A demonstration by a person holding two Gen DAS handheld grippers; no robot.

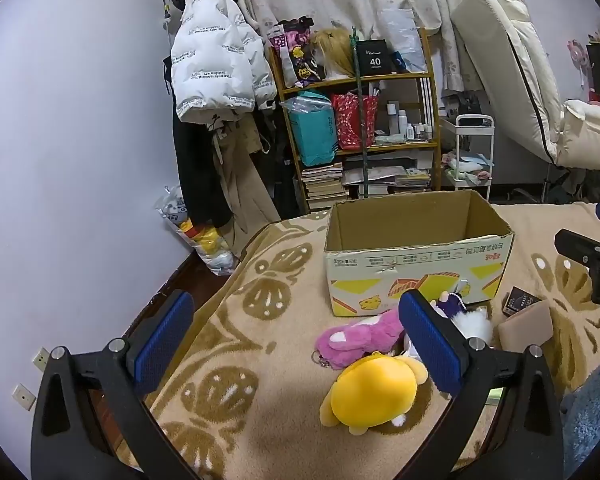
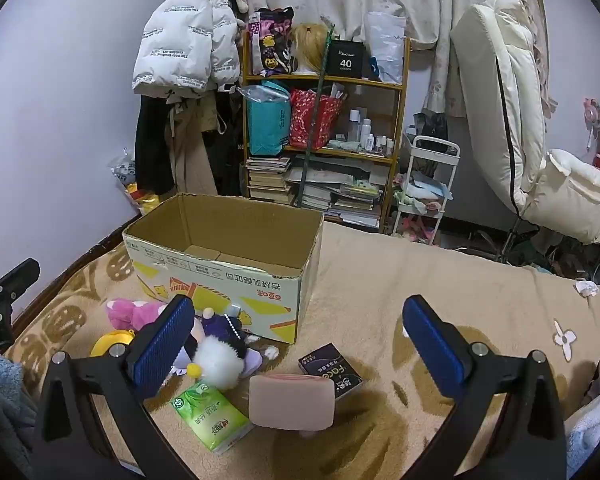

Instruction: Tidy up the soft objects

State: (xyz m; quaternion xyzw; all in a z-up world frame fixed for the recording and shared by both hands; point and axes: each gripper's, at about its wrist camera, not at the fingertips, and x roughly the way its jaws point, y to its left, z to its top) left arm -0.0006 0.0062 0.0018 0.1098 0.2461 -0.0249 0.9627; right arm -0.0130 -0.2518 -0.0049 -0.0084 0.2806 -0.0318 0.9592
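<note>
An open, empty cardboard box (image 1: 416,264) stands on the beige patterned blanket (image 1: 260,320); it also shows in the right wrist view (image 2: 220,268). In front of it lie a yellow plush (image 1: 374,394), a pink plush (image 1: 360,338) and a white and purple plush (image 2: 220,356). A green tissue pack (image 2: 210,414), a pink pad (image 2: 292,402) and a small black box (image 2: 330,364) lie nearby. My left gripper (image 1: 296,336) is open and empty above the blanket, left of the plushes. My right gripper (image 2: 296,340) is open and empty above the pad.
A wooden shelf (image 1: 360,120) with bags, books and bottles stands behind the bed. Coats (image 1: 216,80) hang on the left wall. A white trolley (image 2: 424,188) and a folded cream mattress (image 2: 512,120) stand to the right. The bed edge runs along the left.
</note>
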